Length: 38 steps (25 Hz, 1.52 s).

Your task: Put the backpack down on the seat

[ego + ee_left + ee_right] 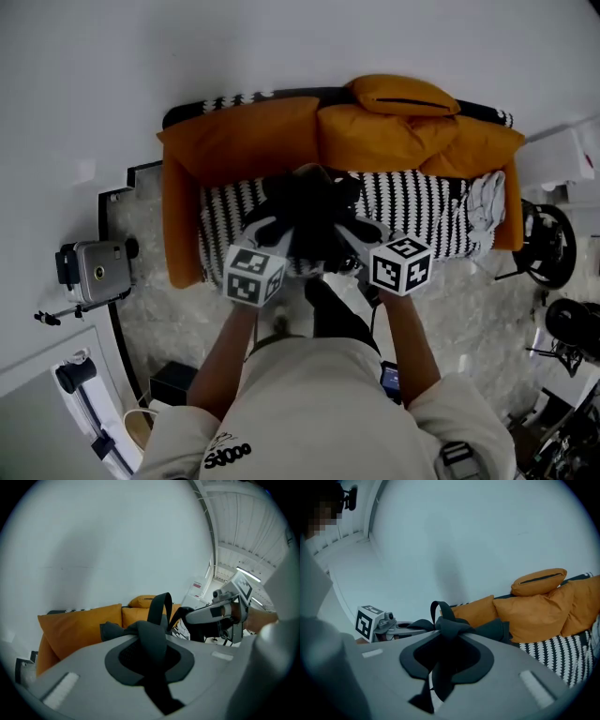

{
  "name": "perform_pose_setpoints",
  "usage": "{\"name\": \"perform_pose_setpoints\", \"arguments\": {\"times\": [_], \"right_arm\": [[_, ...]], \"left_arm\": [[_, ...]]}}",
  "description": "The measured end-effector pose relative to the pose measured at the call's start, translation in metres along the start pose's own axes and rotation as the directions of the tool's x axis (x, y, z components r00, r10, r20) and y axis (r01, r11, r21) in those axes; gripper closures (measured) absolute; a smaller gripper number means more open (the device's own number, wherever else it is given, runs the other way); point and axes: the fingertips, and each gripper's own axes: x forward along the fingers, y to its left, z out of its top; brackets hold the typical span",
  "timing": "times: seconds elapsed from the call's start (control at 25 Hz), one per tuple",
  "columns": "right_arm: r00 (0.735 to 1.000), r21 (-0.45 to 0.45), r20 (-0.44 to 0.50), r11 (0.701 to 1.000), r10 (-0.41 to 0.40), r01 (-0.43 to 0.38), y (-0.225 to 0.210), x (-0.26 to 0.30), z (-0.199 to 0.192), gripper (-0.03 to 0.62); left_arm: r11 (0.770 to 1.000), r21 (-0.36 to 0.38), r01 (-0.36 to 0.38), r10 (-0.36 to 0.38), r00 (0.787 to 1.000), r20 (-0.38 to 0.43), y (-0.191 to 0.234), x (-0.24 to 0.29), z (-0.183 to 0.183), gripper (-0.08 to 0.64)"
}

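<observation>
The left gripper (pixel 267 239) had its jaws closed on a dark strap (pixel 154 634), and the right gripper (pixel 370 242) was pinched on a second strap (pixel 443 634) in the same way. The backpack (pixel 309 211) hung between them at the sofa (pixel 180 225). It was over the front part of the striped seat (pixel 427 211), short of the orange back cushions (pixel 248 136) and nearer the sofa's arm on the person's left. Whether its base already touched the seat could not be made out.

To do this step well, both grippers probably needed to sink together and level. That way the base would settle flat, well back from the seat's front edge, before either strap was let go. Resting it toward the cushions would help keep it from tipping off.

The strap side faced up and toward the person. The body seemed to run from the seat's front edge toward the sofa's back, though the dark mass left its long axis uncertain.
</observation>
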Motion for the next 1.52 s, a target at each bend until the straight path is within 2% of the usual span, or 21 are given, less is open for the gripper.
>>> {"name": "perform_pose_setpoints", "arguments": {"times": [0.28,0.8,1.08,1.52], "right_arm": [[0.999,0.050,-0.046,0.999,0.003,-0.001,-0.040,0.025,0.000,0.529],[0.995,0.083,-0.097,0.996,0.029,-0.021,-0.088,0.053,0.011,0.528],[0.989,0.119,-0.144,0.993,0.030,-0.013,-0.122,0.060,0.004,0.528],[0.987,0.134,-0.151,0.990,0.062,-0.042,-0.164,0.076,0.018,0.526]], "left_arm": [[1.000,-0.030,-0.009,0.007,0.998,-0.063,0.019,0.044,-0.005,0.523],[0.995,-0.089,-0.035,0.026,0.994,-0.104,0.044,0.100,-0.004,0.522],[0.995,-0.096,-0.029,0.012,0.985,-0.174,0.037,0.129,-0.020,0.522],[0.993,-0.099,-0.056,0.038,0.983,-0.178,0.055,0.173,-0.003,0.520]]}}
